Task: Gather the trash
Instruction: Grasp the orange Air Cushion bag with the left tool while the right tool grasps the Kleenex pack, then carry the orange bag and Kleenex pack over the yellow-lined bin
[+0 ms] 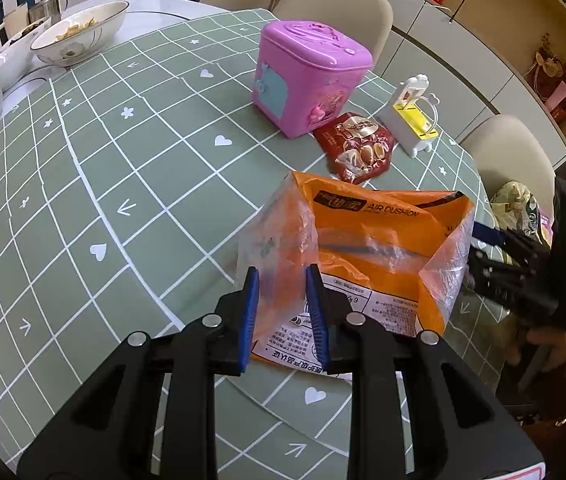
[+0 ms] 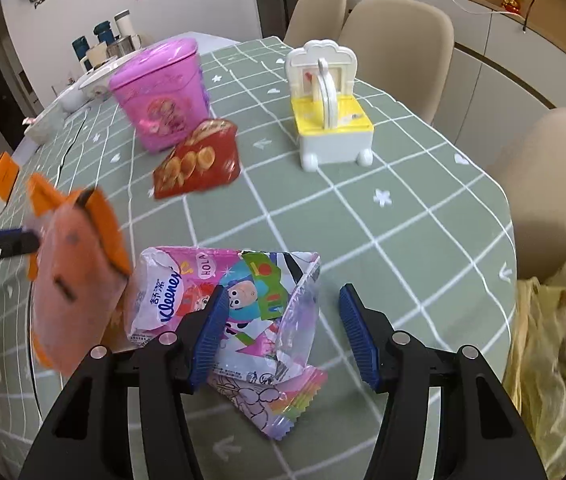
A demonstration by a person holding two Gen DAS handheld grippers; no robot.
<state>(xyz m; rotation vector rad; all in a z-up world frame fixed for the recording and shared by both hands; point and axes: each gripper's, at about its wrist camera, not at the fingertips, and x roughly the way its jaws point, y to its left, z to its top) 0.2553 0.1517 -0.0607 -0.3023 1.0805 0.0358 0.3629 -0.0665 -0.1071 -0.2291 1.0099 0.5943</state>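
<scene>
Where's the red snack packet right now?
The red snack packet lies flat on the green checked tablecloth, against the pink plastic bin's base, with the white-and-yellow toy on its other side.

On the table, the snack packet is set just before the lidded bin, the toy dispenser to their right, and the tissue wrapper nearest, with a bag hung off the table's right edge.

Soft, even daylight is filling both views, casting only faint shadows on the desk. Fisheye distortion is bending the grid lines and darkening the corners. In the right wrist view the orange bag is smearing with motion blur; a red snack packet is looking slightly soft.
</scene>
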